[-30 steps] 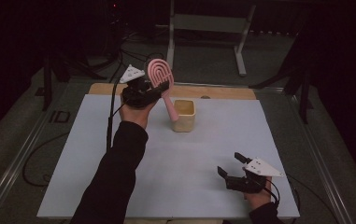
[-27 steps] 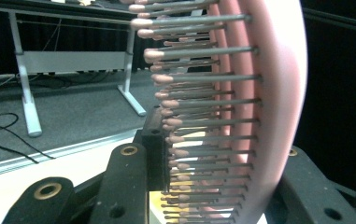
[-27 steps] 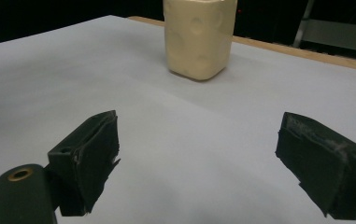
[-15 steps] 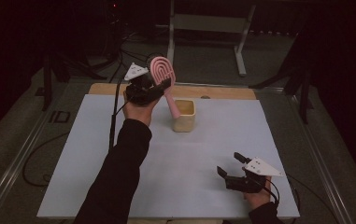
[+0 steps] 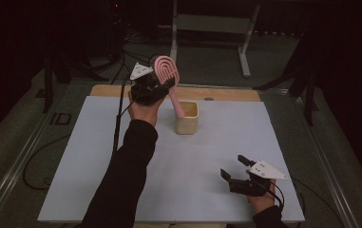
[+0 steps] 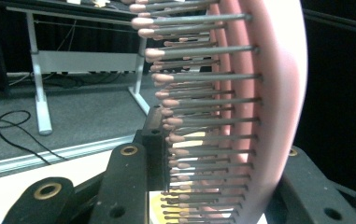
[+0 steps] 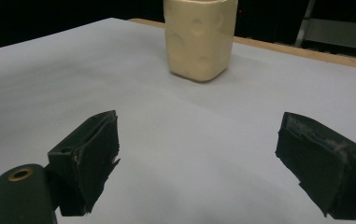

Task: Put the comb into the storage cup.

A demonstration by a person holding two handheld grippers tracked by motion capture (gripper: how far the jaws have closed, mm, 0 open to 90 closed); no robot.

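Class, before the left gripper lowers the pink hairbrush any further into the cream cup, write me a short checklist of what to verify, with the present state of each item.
1. Left gripper is clamped on the hairbrush head: ok.
2. Brush handle points down into the cup: ok; its tip is hidden behind the cup's rim.
3. Cup stands upright on the table: ok.
4. Handle has reached the bottom of the cup: cannot tell.
5. Right gripper is open, empty and well away from the cup: ok.
6. Table around the cup is free of other things: ok.

hairbrush [image 5: 168,78] handle end perhaps inside cup [image 5: 187,124]
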